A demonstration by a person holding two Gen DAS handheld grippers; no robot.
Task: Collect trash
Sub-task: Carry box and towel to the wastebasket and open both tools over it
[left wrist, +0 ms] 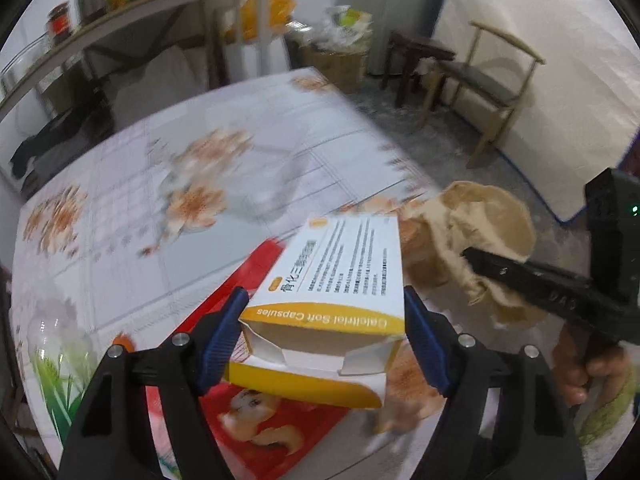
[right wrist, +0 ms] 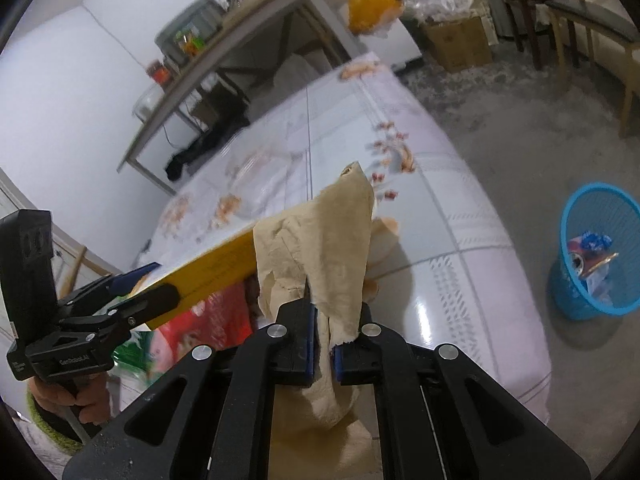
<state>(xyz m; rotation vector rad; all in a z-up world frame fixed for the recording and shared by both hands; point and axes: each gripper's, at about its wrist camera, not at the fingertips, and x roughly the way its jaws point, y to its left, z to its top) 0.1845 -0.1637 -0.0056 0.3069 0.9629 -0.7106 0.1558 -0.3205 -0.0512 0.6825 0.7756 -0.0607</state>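
The left gripper (left wrist: 324, 344) has its jaws clamped on a yellow-and-white medicine box (left wrist: 332, 280), held above a red packet (left wrist: 256, 400) on the floral tabletop (left wrist: 160, 184). The right gripper (right wrist: 325, 344) pinches a crumpled brown paper bag (right wrist: 320, 248) over the tabletop edge. Farther off, a blue wastebasket (right wrist: 596, 248) with litter inside stands on the floor.

A white and yellow medicine box (left wrist: 340, 280), printed "Calcitriol Soft Capsules", is clamped by its sides in the left gripper (left wrist: 326, 344), raised above the bench near its right edge, its torn flap end open. A crumpled tan paper bag (right wrist: 320, 256) stands upright, pinched in the right gripper (right wrist: 325, 350). On the floor stands a blue mesh bin (right wrist: 596, 256) holding wrappers.
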